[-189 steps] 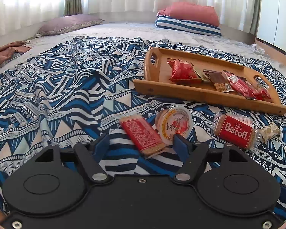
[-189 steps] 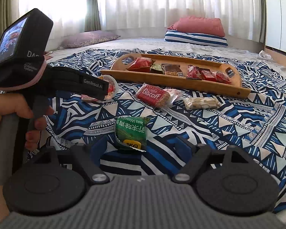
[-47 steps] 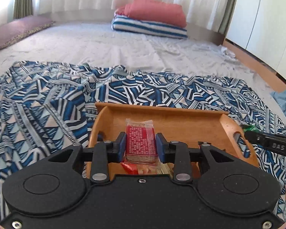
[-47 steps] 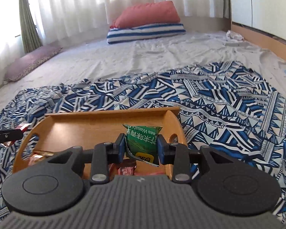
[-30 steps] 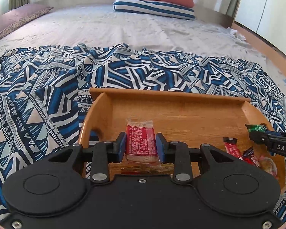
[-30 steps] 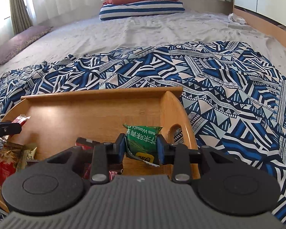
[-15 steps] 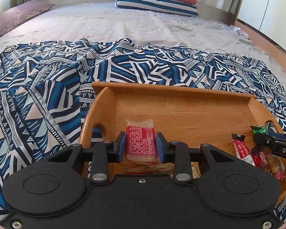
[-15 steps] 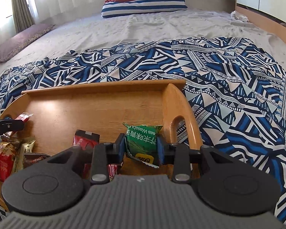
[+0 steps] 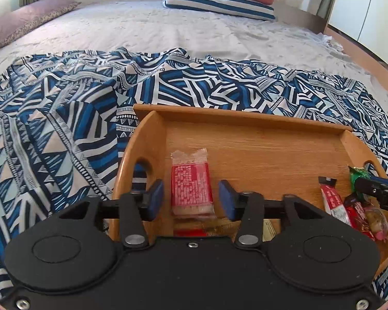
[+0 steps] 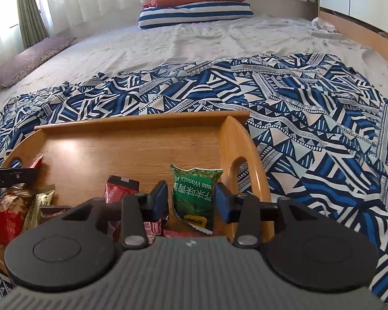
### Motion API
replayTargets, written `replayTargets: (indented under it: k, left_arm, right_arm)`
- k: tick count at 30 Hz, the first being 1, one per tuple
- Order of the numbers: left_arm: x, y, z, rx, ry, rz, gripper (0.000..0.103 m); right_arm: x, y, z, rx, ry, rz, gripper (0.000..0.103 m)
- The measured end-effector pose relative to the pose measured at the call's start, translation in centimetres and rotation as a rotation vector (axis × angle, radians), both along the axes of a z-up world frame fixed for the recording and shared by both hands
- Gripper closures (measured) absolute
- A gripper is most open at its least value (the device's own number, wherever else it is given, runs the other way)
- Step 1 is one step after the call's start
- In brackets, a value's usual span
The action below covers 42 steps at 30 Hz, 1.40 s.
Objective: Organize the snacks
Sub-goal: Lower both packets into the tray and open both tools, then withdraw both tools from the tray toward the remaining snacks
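Observation:
Over the left end of the wooden tray (image 9: 258,152), my left gripper (image 9: 191,197) is opening. The red cracker packet (image 9: 191,183) sits between its blue pads, with a gap on each side. At the tray's right end (image 10: 232,139), my right gripper (image 10: 190,199) is opening too. The green wasabi pea packet (image 10: 194,193) lies between its pads, which stand clear of it. Both packets rest in the tray. The right gripper's tip (image 9: 375,191) shows at the right of the left wrist view.
Several wrapped snacks (image 10: 15,206) lie in the tray, red and gold ones among them. The tray sits on a blue-and-white patterned cloth (image 9: 64,129) spread over a bed. Pillows (image 10: 194,10) lie at the far end.
Both grippers were shut on their packets half a second ago. Their pads have now spread apart, and the red packet and the green packet are let go in the tray.

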<state>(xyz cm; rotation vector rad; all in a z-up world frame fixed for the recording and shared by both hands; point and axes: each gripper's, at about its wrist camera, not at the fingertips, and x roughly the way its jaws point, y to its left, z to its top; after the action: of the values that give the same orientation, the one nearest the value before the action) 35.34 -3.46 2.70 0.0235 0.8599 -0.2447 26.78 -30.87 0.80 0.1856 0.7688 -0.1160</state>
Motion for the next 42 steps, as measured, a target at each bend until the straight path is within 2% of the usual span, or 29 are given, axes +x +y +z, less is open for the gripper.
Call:
replayTargets:
  k: [3, 6, 13, 18, 23, 31, 35, 39, 42]
  left_arm:
    - [-1.3, -0.1, 0.8, 0.036, -0.029, -0.001, 0.035]
    - [-3.0, 0.3, 1.8, 0.040, -0.052, -0.012, 0.027]
    - [-8.2, 1.5, 3.6, 0.033, -0.079, -0.037, 0.022]
    - [-12.5, 2.9, 4.4, -0.008, -0.114, -0.016, 0.019]
    - [-16.2, 3.9, 4.3, -0.022, -0.124, -0.002, 0.018]
    - [-21.4, 3.9, 4.1, 0.026, -0.192, -0.001, 0.017]
    - [-22.2, 3.8, 3.1, 0.012, -0.173, -0.003, 0.016]
    - [-22.2, 3.3, 1.4, 0.053, -0.116, 0.015, 0.016]
    - [-22.3, 3.2, 0.6, 0.053, -0.095, 0.024, 0.016]
  right_arm:
    - [-1.2, 0.2, 0.9, -0.021, -0.032, 0.006, 0.034]
    - [-2.8, 0.5, 2.1, -0.027, -0.067, 0.020, 0.029]
    - [-7.7, 2.5, 4.8, -0.075, -0.155, 0.119, 0.019]
    - [-11.3, 4.4, 5.5, -0.132, -0.201, 0.173, 0.015]
    - [-14.8, 6.1, 4.4, -0.217, -0.215, 0.204, 0.013]
    - [-18.5, 7.6, 1.4, -0.258, -0.191, 0.237, 0.011]
    - [-19.6, 7.6, 0.2, -0.249, -0.176, 0.238, 0.010]
    - [-20.1, 7.8, -0.8, -0.237, -0.159, 0.248, 0.009]
    - [-20.3, 8.0, -1.3, -0.220, -0.151, 0.259, 0.006]
